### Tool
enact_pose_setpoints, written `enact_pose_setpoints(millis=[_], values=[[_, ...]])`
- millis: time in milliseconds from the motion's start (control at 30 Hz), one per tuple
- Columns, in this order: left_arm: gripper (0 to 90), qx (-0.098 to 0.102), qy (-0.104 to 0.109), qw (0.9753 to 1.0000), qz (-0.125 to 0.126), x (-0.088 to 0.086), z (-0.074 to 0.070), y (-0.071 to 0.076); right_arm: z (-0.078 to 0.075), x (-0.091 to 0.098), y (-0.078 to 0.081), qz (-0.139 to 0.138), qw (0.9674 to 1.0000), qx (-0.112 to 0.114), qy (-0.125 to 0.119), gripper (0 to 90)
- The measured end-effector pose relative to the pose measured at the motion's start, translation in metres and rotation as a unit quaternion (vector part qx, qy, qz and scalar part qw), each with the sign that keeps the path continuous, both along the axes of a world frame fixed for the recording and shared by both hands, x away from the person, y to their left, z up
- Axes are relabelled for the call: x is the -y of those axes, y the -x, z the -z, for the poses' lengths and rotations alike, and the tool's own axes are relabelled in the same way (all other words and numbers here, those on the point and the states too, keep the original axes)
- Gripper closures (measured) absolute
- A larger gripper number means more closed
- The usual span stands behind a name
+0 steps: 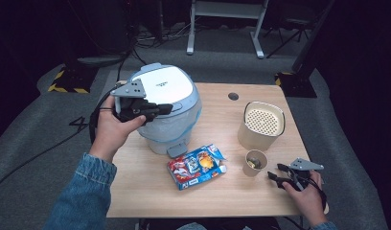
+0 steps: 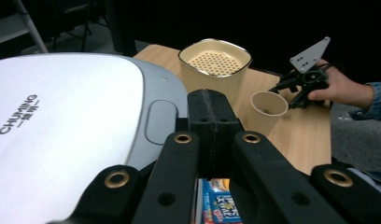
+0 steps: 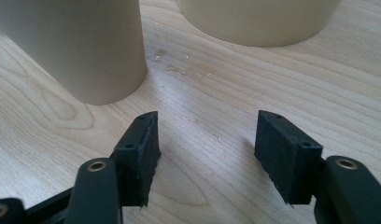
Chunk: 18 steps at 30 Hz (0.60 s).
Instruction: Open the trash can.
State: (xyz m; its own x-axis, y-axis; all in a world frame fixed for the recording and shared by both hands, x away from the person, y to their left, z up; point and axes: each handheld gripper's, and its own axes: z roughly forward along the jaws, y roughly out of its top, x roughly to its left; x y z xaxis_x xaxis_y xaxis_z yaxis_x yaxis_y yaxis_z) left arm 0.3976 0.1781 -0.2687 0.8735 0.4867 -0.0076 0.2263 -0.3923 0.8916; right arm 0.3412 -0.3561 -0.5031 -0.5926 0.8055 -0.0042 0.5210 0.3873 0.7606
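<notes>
Just under the tips of the left gripper (image 2: pixel 209 109), the big round bin (image 1: pixel 167 115) sits with its lid (image 2: pixel 62 126) down. The jaws are pressed together with nothing between them, likely so they can push like one blunt finger. They hover over the front edge of the lid, near the oval button (image 2: pixel 160 122) beside them. I think the hand is there to work the lid.

The lid is smooth, shiny and gently domed, white in the middle and grey-blue round the rim. It looks like hard plastic.

Ahead of the right gripper (image 3: pixel 205 140), the jaws stand apart and hold nothing. It rests low on the table (image 3: pixel 235 98), probably waiting its turn. A small paper cup (image 3: pixel 81 46) stands just past one jaw, and a bigger cream tub (image 3: pixel 258 18) sits farther ahead of them. Both are plain, matte and round-sided. The tub has a top full of little holes (image 1: pixel 263 120).

A bright, glossy snack packet (image 1: pixel 197 166) lies flat on the pale wooden table.
</notes>
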Motion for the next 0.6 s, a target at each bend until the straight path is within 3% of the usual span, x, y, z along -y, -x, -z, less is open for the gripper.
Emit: enact_pose_setpoints(millis=[167,333,367,600], values=[[90.0,-0.014,0.003,0.9999,-0.006,0.003,0.006,-0.014,0.0,0.0,0.0,0.0,1.0,0.0,0.0,40.3],[90.0,-0.029,0.009,0.9995,-0.008,0.007,0.011,-0.019,0.0,0.0,0.0,0.0,1.0,0.0,0.0,40.2],[90.0,-0.028,0.0,0.9996,-0.009,0.008,0.011,-0.02,0.0,0.0,0.0,0.0,1.0,0.0,0.0,40.3],[90.0,-0.046,0.013,0.9988,-0.01,0.009,0.013,-0.022,0.0,0.0,0.0,0.0,1.0,0.0,0.0,40.2]])
